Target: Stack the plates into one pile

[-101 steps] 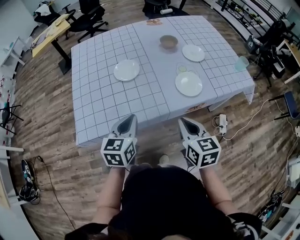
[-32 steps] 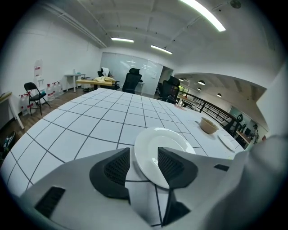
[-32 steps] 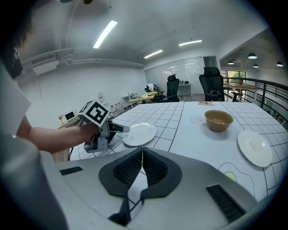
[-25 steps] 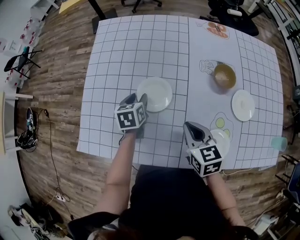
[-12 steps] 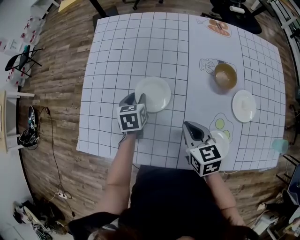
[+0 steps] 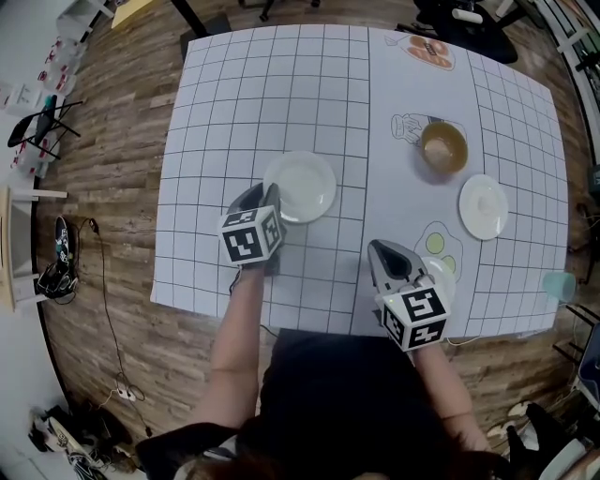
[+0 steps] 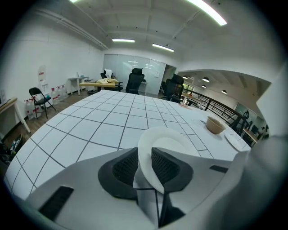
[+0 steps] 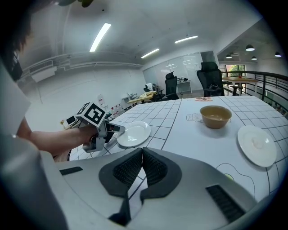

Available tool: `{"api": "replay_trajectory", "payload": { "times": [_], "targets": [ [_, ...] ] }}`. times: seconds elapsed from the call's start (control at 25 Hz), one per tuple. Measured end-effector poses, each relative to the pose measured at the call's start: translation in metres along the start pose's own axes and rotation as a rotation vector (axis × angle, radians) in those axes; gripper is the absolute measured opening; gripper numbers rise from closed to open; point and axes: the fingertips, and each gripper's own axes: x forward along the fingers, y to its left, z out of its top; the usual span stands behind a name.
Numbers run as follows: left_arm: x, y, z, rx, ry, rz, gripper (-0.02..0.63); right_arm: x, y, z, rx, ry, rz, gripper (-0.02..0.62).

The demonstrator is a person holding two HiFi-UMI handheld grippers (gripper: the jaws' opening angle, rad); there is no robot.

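Grasping step: the left gripper's (image 6: 267, 195) (image 7: 144, 168) jaws are closing on the near rim of the left plate (image 6: 302, 185) (image 7: 165, 138), which lies on the table (image 6: 234, 103). The right gripper (image 6: 389, 258) (image 8: 140, 167) hovers pinched together, empty. The next move likely calls for a level lift and carry onto a right plate (image 6: 484, 206).

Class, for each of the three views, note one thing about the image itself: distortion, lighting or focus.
Head view: evenly lit and sharp, but the tablecloth grid bows outward. Left gripper view: dark rounded corners, a ceiling light glares white, and the plate looks soft close-up. Right gripper view: the same fisheye bend, and the bowl is crisp.
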Motion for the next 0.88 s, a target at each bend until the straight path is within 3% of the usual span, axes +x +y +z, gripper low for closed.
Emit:
{"api": "replay_trajectory", "payload": {
  "times": [0.44, 0.68, 0.88],
  "targets": [
    [-0.039, -0.026, 0.026, -0.044, -0.143, -0.113, 0.058, -0.014, 0.008, 0.000, -0.001, -0.027, -0.002, 0.017],
    [-0.065, -0.055, 0.043, -0.139, -0.236, -0.279, 0.038, -0.024, 0.014, 0.002, -0.008, -0.048, -0.005, 0.017],
    [-0.082, -0.083, 0.050, -0.117, -0.274, -0.362, 0.035, -0.035, 0.017, 0.000, -0.010, -0.067, -0.023, 0.017]
  ]
}}
